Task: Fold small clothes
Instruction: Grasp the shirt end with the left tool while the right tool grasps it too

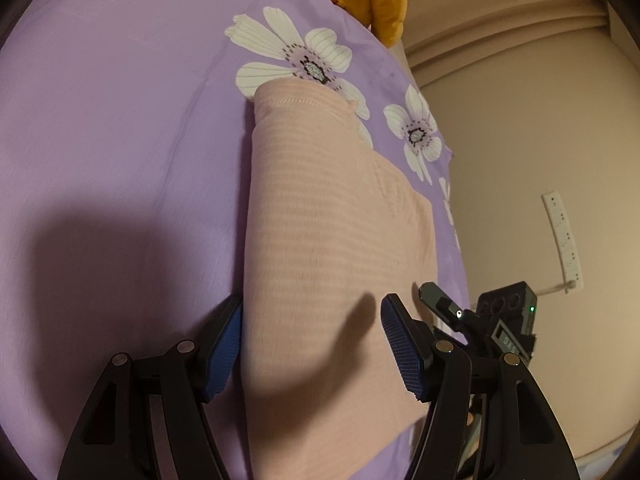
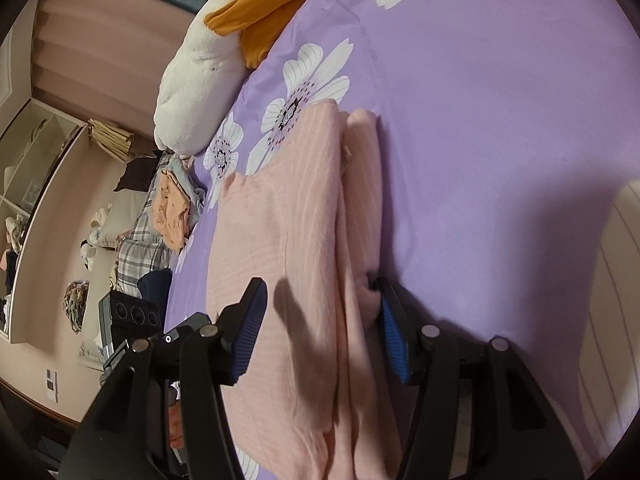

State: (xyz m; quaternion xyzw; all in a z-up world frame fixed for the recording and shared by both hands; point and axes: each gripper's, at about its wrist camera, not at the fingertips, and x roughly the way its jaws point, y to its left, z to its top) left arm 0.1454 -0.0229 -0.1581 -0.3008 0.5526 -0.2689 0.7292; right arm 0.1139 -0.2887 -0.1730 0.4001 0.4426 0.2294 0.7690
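Observation:
A pale pink ribbed garment (image 1: 320, 240) lies folded lengthwise on a purple flowered bedsheet (image 1: 120, 120). My left gripper (image 1: 312, 344) is open, its blue pads straddling the near end of the garment, the left pad (image 1: 224, 356) at the folded edge. In the right wrist view the same pink garment (image 2: 288, 240) shows with a doubled fold along its right side. My right gripper (image 2: 320, 332) is open over the garment's near end, the right pad (image 2: 394, 344) against the folded edge. The other gripper's body (image 1: 508, 320) shows at the left view's lower right.
A white and orange plush toy (image 2: 208, 68) lies at the bed's far end. A pile of plaid and peach clothes (image 2: 160, 228) sits beyond the bed's left edge. Shelves (image 2: 28, 184) stand by the wall. A white power strip (image 1: 564, 236) hangs on the wall.

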